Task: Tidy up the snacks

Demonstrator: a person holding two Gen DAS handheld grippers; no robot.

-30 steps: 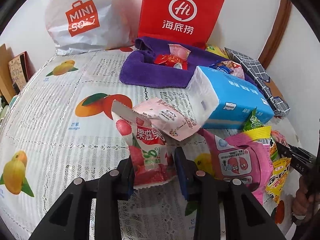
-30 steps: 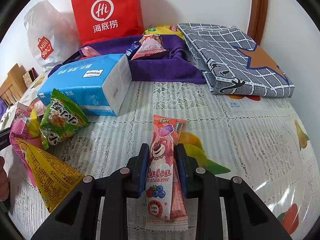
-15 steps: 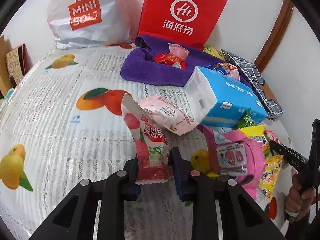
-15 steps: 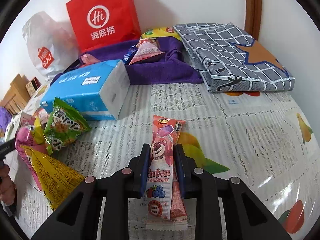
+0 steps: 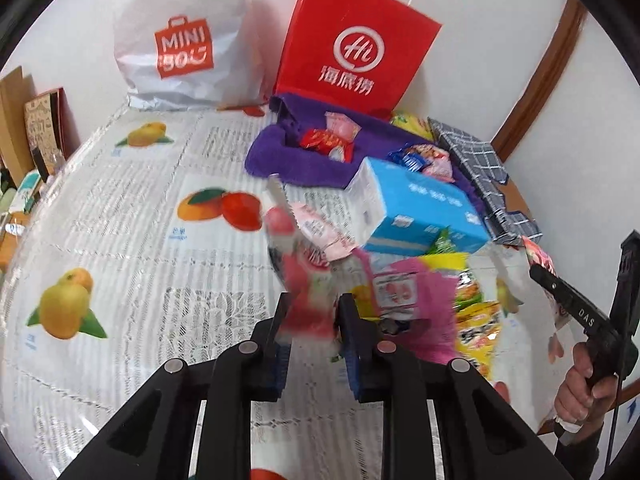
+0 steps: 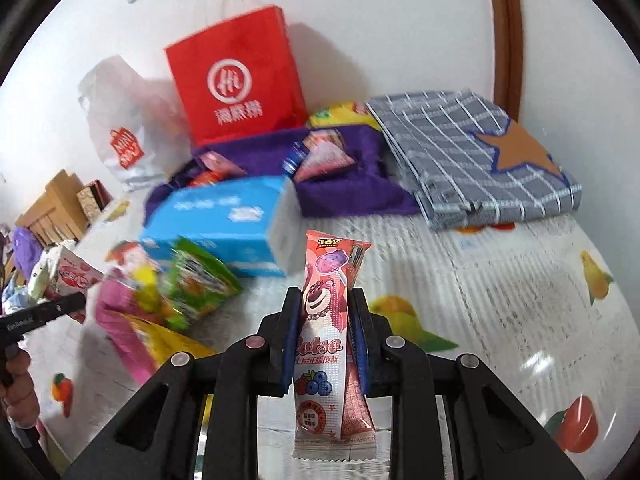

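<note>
Left gripper (image 5: 310, 312) clamped on red-pink snack pouch (image 5: 298, 276); right gripper (image 6: 325, 304) clamped on pink Lotso snack stick (image 6: 324, 320), both above fruit-print tablecloth (image 5: 132, 248)

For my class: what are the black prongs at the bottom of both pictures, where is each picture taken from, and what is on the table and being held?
No robot: a person holds a hand-held gripper in each hand, each with its own camera. The left gripper is shut on a red-and-pink snack pouch; the right gripper is shut on a pink Lotso snack stick. On the fruit-print tablecloth lie a blue tissue pack, loose snack packets, a purple towel and a red paper bag.
</note>
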